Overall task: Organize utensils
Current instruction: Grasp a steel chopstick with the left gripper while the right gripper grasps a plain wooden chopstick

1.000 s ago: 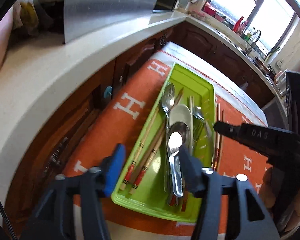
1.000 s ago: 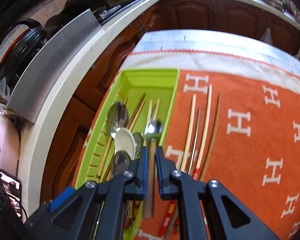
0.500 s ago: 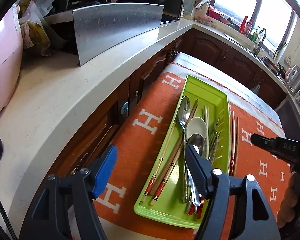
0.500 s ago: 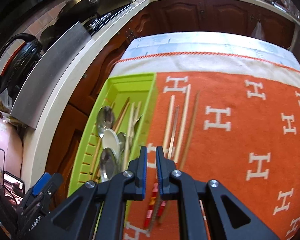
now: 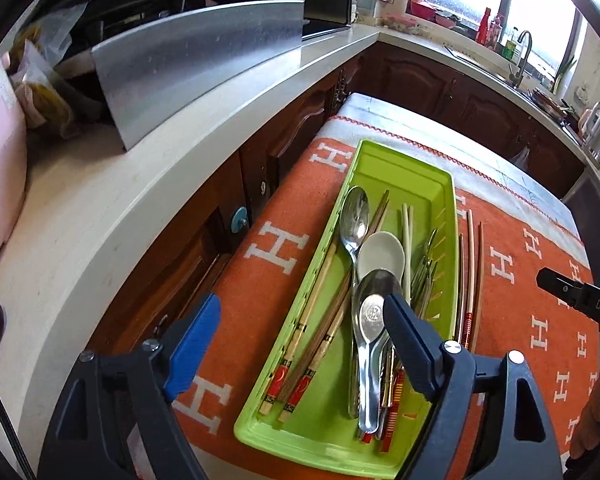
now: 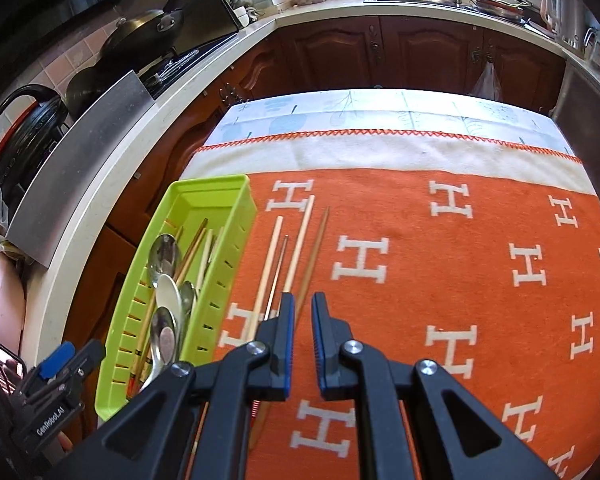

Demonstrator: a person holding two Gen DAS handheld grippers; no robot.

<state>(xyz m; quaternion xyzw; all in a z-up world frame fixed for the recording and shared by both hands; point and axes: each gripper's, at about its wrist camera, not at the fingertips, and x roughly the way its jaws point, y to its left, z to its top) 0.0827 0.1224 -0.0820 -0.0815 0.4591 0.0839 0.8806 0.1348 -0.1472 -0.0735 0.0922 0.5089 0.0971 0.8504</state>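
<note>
A lime green tray [image 5: 400,160] lies on the orange cloth and holds metal spoons [image 5: 354,216], a white ceramic spoon [image 5: 380,254], forks and chopsticks [image 5: 300,336]. It also shows in the right wrist view [image 6: 208,196]. Several chopsticks [image 6: 274,264] lie on the cloth just right of the tray. My left gripper [image 5: 300,340] is open and empty above the tray's near end. My right gripper [image 6: 302,336] is nearly closed, with a narrow gap, and holds nothing, above the loose chopsticks' near ends.
The orange cloth with white H marks [image 6: 440,280] covers the table. A white counter [image 5: 120,184] with a steel splash guard [image 5: 196,64] and pans runs along the left. Dark wooden cabinets [image 6: 400,52] stand behind the table. A sink is at the far back.
The right gripper has let go of a wooden-handled spoon over the tray and moved back and right, over the loose chopsticks. The left gripper has pulled back and up.
</note>
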